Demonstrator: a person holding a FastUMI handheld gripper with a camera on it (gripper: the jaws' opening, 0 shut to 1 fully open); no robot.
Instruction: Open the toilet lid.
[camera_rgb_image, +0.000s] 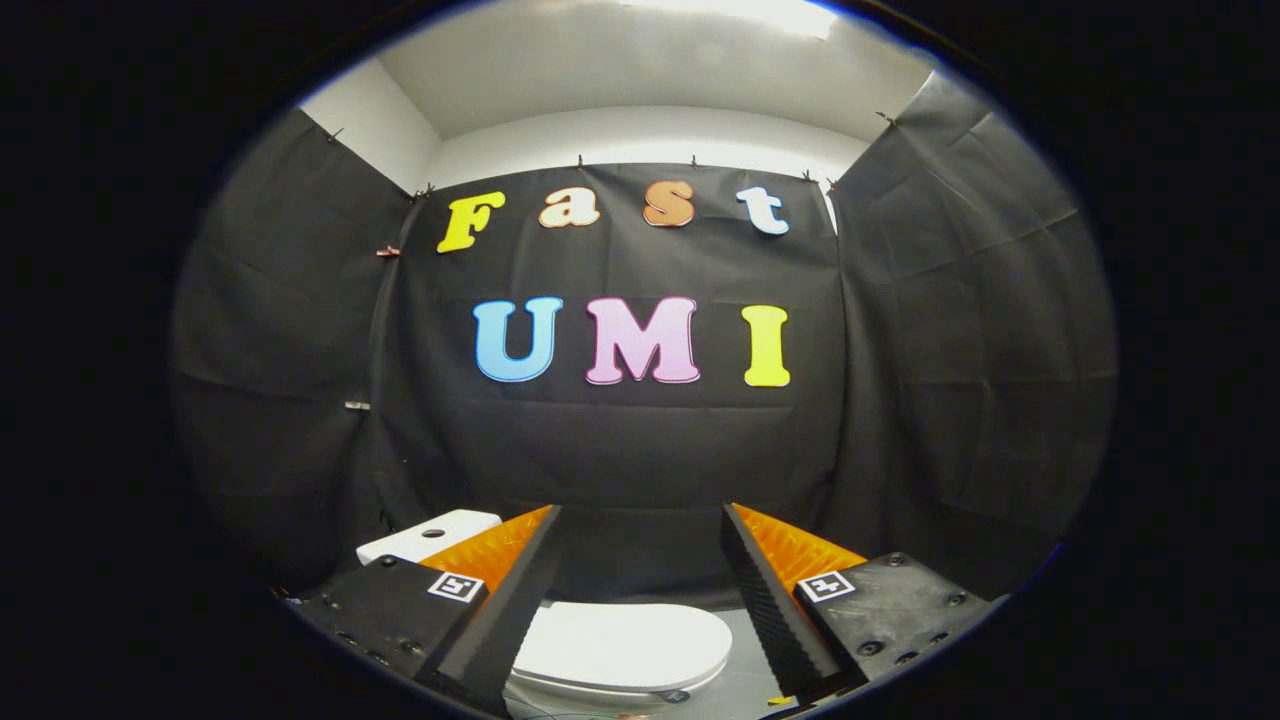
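Note:
A white toilet stands low below me with its lid lying flat and closed over the bowl. Its white tank with a dark flush button on top sits behind my left finger. My gripper hovers above the toilet, open wide, with nothing between its fingers. The lid's rounded front part shows through the gap between the fingers, well beneath them. My left finger covers part of the lid and tank.
Black cloth walls close the booth behind and on both sides of the toilet. A strip of grey floor shows to the right of the bowl. White wall and ceiling rise above the cloth.

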